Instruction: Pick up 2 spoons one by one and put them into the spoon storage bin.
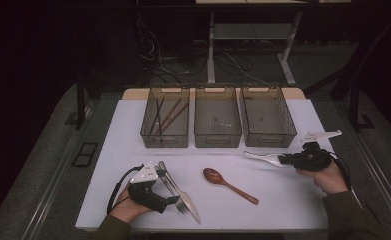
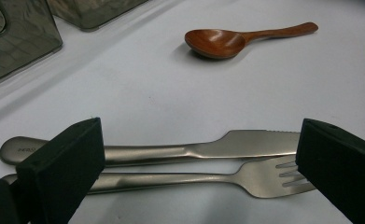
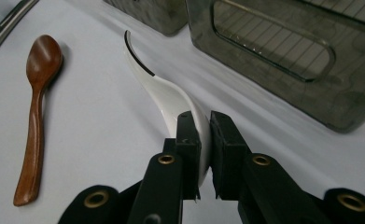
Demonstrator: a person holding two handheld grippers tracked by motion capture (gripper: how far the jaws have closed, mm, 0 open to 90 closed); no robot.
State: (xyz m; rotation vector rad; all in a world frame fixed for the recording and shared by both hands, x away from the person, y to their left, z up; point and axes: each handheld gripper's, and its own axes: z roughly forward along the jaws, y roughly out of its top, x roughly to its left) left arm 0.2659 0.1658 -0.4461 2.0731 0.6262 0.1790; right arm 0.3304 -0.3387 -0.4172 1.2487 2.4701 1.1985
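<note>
Fingers (image 3: 189, 140) of the right gripper (image 1: 286, 160) are clamping a white ceramic spoon (image 3: 164, 93) by one end, its long axis running level toward the wooden spoon (image 1: 228, 184). Left gripper (image 2: 194, 163) fingers are sitting apart, straddling the knife (image 2: 171, 149) and fork (image 2: 194, 179) lying on the bench (image 1: 283, 200) — the close-up's showing that best.

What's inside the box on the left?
The left box holds a few long thin sticks, maybe chopsticks, leaning across it. Its dim walls blur their lower ends, so the exact count is unclear.
</note>
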